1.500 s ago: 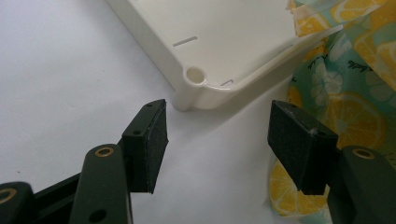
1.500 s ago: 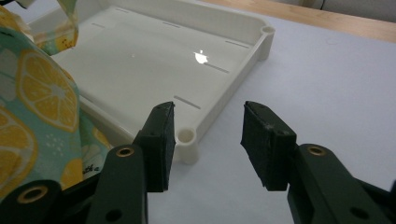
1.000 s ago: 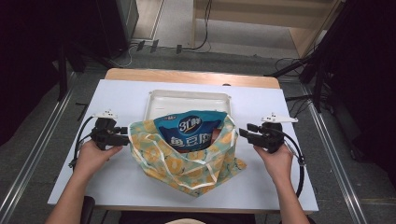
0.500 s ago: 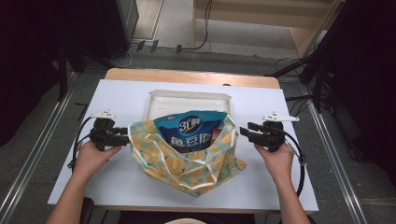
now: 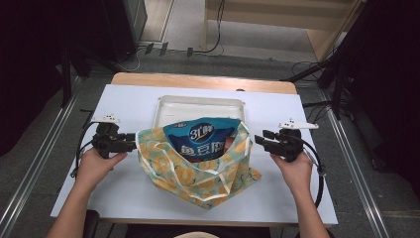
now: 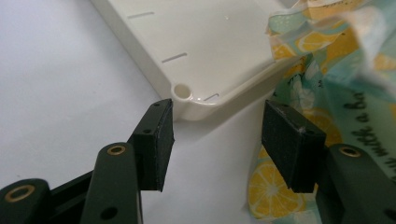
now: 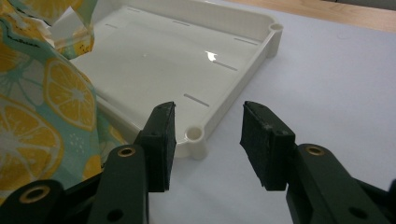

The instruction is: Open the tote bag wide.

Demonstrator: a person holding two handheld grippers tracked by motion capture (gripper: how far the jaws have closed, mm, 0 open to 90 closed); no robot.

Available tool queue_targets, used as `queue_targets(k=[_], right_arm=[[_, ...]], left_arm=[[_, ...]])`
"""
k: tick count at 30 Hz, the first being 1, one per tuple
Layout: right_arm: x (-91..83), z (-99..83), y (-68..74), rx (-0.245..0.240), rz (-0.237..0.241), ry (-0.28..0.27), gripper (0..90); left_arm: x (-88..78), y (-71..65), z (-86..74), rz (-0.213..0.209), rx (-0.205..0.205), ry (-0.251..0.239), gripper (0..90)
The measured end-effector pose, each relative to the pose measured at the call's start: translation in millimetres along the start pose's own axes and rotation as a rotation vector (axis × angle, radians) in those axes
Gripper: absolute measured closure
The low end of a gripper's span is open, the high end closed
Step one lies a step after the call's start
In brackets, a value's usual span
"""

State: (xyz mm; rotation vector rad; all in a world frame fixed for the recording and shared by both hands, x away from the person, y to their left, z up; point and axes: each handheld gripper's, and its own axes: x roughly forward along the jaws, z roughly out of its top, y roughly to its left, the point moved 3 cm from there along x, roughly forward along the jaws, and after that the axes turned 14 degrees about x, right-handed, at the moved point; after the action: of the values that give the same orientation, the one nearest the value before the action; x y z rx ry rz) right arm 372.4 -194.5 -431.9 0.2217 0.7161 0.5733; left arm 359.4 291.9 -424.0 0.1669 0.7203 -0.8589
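Looks like a bagging job at the grab-the-edges stage. One lemon-print bag [image 5: 198, 166] lies just in front of the one white tray [image 5: 198, 106], with one blue snack pack [image 5: 205, 141] probably half inside. Left gripper [image 5: 132, 143] and right gripper [image 5: 258, 140] flank the bag, jaws wide apart, empty. Next: pinch each rim.

Lemon-print teal bag [image 5: 198, 168], white tray [image 5: 198, 102]

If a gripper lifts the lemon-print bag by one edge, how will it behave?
The lemon-print bag looks like thin wrinkled cloth, so it will probably sag and fold. The blue snack packet inside may slide out. Both look light.
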Motion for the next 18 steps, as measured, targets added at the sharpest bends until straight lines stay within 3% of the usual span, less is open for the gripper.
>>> queue_targets(k=[4, 8, 15, 18], right_arm=[[0.4, 1.4, 2.7, -0.004, 0.007, 0.006, 56.1], [-1.2, 4.4, 7.3, -0.013, 0.004, 0.005, 56.1], [-11.0, 13.3, 11.4, -0.003, 0.009, -0.01, 57.1], [-19.5, 20.0, 16.0, -0.004, 0.015, -0.012, 58.3]], left_arm=[[0.1, -0.5, 5.2, -0.009, 0.003, 0.019, 44.8], [-1.9, 0.7, 7.9, -0.03, -0.019, 0.008, 44.7], [-9.2, 1.3, 21.4, -0.046, -0.021, -0.015, 44.5], [-16.5, -3.1, 30.8, -0.04, 0.004, -0.023, 44.5]])
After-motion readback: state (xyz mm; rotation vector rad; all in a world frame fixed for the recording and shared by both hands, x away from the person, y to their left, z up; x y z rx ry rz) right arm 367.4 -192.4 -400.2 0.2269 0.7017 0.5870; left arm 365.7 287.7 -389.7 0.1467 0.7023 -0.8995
